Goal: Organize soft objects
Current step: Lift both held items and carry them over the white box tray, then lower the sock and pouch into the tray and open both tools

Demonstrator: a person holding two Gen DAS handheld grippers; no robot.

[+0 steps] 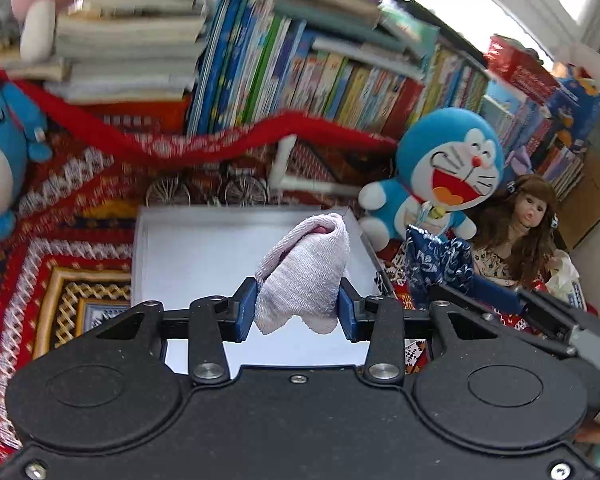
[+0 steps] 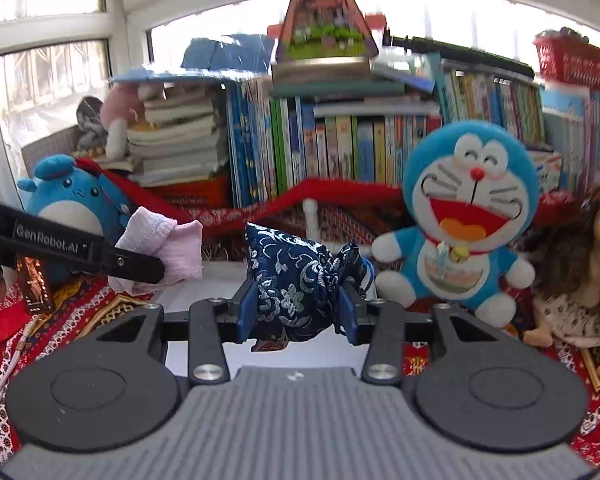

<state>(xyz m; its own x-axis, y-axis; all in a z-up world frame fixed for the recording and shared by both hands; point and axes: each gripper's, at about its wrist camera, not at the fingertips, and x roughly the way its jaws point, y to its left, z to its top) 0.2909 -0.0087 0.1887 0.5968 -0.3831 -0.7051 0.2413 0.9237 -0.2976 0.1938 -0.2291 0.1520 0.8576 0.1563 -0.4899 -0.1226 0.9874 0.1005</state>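
My left gripper [image 1: 298, 310] is shut on a pale pink knitted cloth bundle [image 1: 304, 276] and holds it above a white tray [image 1: 188, 256]. The bundle also shows in the right wrist view [image 2: 168, 246], with the left gripper's finger [image 2: 132, 266] across it. My right gripper [image 2: 298, 310] is shut on a dark blue pouch with a silver flower pattern [image 2: 296, 280], held over the tray's right side. That pouch also shows in the left wrist view [image 1: 436, 260].
A Doraemon plush [image 2: 466, 216] and a doll [image 2: 588, 264] sit to the right. A blue round plush [image 2: 74, 200] sits at the left. Books [image 2: 320, 144] and a red scarf [image 1: 180, 144] lie behind. A patterned red cloth [image 1: 60, 240] covers the surface.
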